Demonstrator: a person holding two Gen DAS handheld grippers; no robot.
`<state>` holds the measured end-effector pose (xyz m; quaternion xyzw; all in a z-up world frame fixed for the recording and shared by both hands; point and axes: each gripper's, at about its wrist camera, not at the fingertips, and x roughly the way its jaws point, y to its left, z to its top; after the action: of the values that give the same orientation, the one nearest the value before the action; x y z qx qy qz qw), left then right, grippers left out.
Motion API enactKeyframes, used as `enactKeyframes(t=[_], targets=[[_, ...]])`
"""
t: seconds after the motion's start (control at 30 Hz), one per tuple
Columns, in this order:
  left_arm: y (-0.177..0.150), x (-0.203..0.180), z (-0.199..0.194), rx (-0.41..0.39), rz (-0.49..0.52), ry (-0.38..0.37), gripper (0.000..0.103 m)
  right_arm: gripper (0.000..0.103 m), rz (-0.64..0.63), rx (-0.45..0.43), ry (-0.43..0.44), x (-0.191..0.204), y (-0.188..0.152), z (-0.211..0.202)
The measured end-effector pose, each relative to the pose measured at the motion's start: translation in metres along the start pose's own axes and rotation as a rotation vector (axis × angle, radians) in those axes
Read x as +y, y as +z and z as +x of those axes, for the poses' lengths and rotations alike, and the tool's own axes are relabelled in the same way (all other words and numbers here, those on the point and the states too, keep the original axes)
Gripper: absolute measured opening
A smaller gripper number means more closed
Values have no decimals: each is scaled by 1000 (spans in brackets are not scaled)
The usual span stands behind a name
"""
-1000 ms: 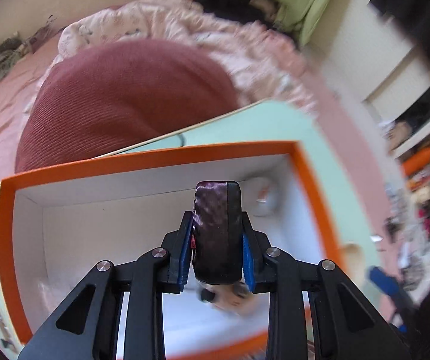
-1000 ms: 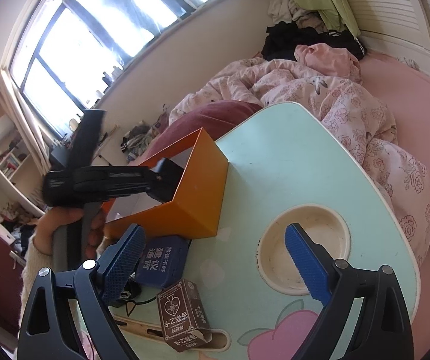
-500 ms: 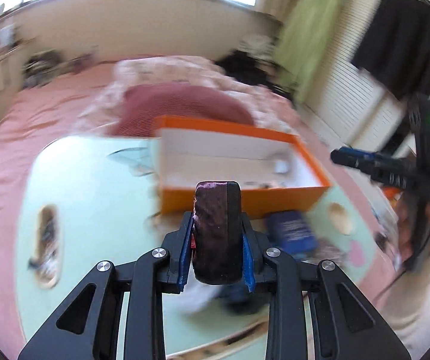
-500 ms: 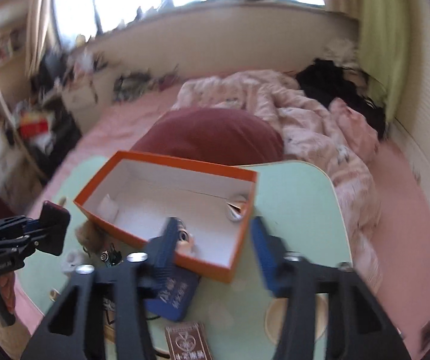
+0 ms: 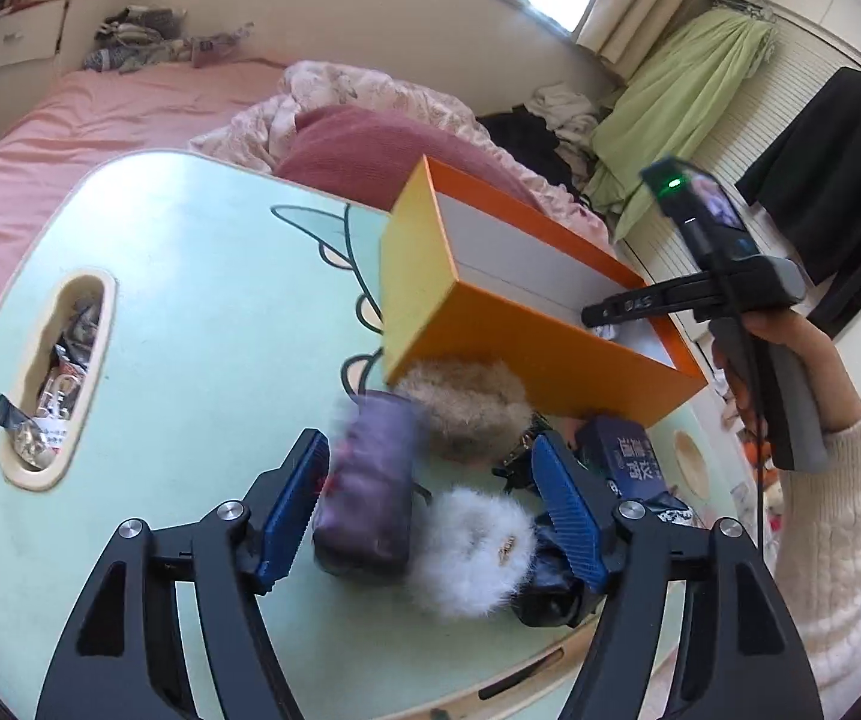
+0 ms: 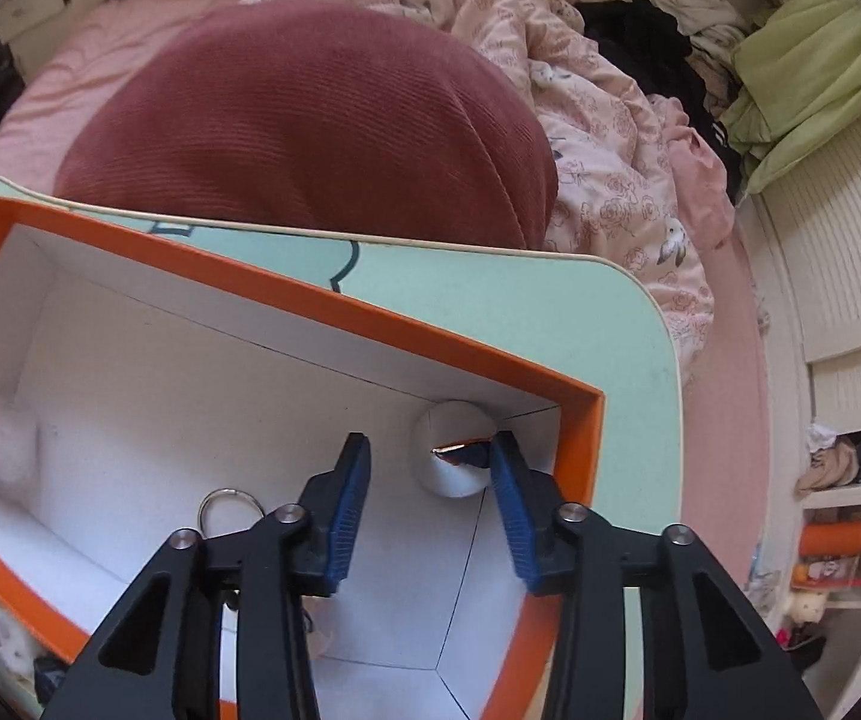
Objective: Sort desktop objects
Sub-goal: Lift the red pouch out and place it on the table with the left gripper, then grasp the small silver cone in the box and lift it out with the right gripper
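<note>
The purple case [image 5: 367,495] between the left gripper's [image 5: 430,516] fingers is being blurred; the keyring [image 6: 229,507] is being half hidden behind the right gripper [image 6: 430,510]

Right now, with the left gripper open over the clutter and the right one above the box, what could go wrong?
1. The dark purple pouch sits loose between the open left gripper, whose jaws just opened; closing might also snag the white fluffy pompom.
2. The right gripper, opening above the orange cardboard box, could bump its rim.

Both hand-held grippers, left [image 5: 430,504] and right [image 6: 430,510], have just been opening.
</note>
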<state>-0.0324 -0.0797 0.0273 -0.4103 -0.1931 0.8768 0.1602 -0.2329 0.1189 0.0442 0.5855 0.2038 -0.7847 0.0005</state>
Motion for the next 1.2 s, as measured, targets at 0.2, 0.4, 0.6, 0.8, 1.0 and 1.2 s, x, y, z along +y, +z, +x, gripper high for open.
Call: enactKeyframes(t=[0.2,0.4,0.6,0.8,1.0,1.2], targets=[[-2,4,0,13,-18,-26,71,33,30,9,86,-2,3,6],[-4,5,-1,14,-29,-42,71,27,44,-44,167,-4,-3,1],[-5,2,-11,-14,-32,-57,71,26,107,-175,405,-21,-22,-38],[-3,-1,-17,-30,-41,-59,71,27,38,-316,701,-17,-83,-100],[-2,-13,-20,-12,-26,-83,71,27,-120,-282,627,39,-103,-90],[8,-30,-25,-9,-3,-84,72,50,-32,-332,639,23,-110,-82]])
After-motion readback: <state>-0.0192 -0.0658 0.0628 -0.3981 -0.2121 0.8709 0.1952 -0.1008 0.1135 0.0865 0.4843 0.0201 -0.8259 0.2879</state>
